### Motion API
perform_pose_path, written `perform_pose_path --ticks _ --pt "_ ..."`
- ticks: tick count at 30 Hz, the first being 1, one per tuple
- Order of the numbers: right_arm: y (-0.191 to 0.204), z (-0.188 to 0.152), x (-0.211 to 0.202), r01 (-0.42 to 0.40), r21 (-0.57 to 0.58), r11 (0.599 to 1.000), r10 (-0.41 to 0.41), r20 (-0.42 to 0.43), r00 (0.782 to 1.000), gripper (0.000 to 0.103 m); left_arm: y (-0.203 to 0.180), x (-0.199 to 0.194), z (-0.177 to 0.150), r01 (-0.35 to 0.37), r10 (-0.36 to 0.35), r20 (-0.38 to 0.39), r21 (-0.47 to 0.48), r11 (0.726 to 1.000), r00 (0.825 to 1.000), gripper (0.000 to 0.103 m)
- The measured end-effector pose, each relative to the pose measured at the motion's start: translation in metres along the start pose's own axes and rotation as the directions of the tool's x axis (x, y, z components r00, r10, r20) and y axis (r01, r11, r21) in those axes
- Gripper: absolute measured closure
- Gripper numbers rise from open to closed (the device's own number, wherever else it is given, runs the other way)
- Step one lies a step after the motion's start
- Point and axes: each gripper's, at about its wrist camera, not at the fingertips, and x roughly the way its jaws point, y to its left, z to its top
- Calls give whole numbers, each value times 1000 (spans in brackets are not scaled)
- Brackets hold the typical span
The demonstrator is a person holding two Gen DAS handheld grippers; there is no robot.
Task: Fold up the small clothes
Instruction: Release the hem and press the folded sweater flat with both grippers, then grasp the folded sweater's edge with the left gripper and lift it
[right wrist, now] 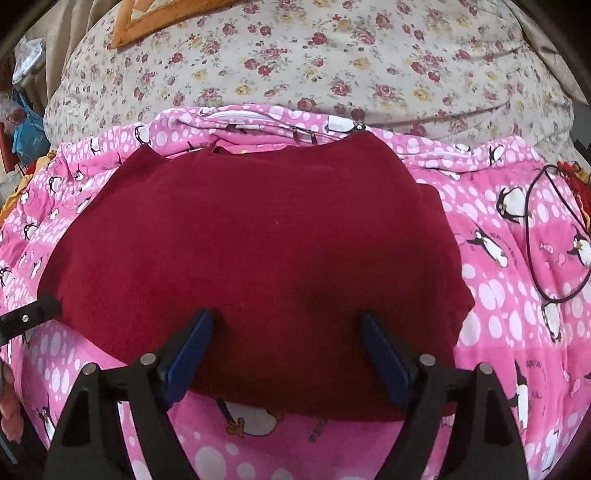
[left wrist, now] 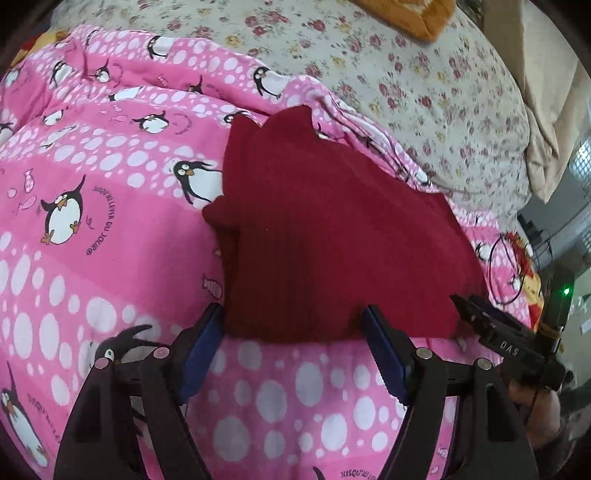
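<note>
A dark red knitted garment (left wrist: 325, 229) lies folded on a pink penguin-print quilt (left wrist: 92, 229). My left gripper (left wrist: 293, 314) is open, its blue-padded fingers spread at the garment's near edge. The right gripper's black tip (left wrist: 476, 314) shows at that view's right, at the garment's near right corner. In the right wrist view the garment (right wrist: 258, 240) fills the middle. My right gripper (right wrist: 288, 319) is open, fingers resting over the garment's near edge. The left gripper's tip (right wrist: 33, 314) shows at the far left, by the garment's left corner.
A floral bedcover (right wrist: 314, 55) lies beyond the quilt (right wrist: 517, 295). An orange cloth (left wrist: 406, 14) sits at the far edge. A thin black cord loop (right wrist: 554, 236) lies on the quilt right of the garment. Beige fabric (left wrist: 546, 92) hangs at the right.
</note>
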Motion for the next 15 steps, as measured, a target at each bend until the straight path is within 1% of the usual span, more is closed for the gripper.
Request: perform_pose_path --ticks 2,4,6,7,10,13,15 --pt "0 0 0 2 0 1000 -2 0 1000 15 10 -1 14 9 -8 21 -37 999 1000 39" --pt "1 0 0 2 -1 1000 -2 2 1000 15 24 5 37 26 -22 39 -97 995 999 39" --pt "1 0 0 4 -5 1000 -4 6 1000 15 34 13 61 -3 11 64 -124 992 998 39" --pt "2 0 0 6 -9 1000 -6 9 1000 15 37 20 72 -11 19 67 -127 992 998 39" --pt "3 -1 0 11 -14 1000 -11 13 1000 15 44 48 92 4 -2 24 -103 995 1000 39" --pt "3 -1 0 12 -16 1000 -12 12 1000 15 39 57 95 -4 5 27 -58 998 1000 39" --pt "3 -1 0 14 -17 1000 -14 9 1000 14 37 58 95 7 -6 24 -45 999 1000 41"
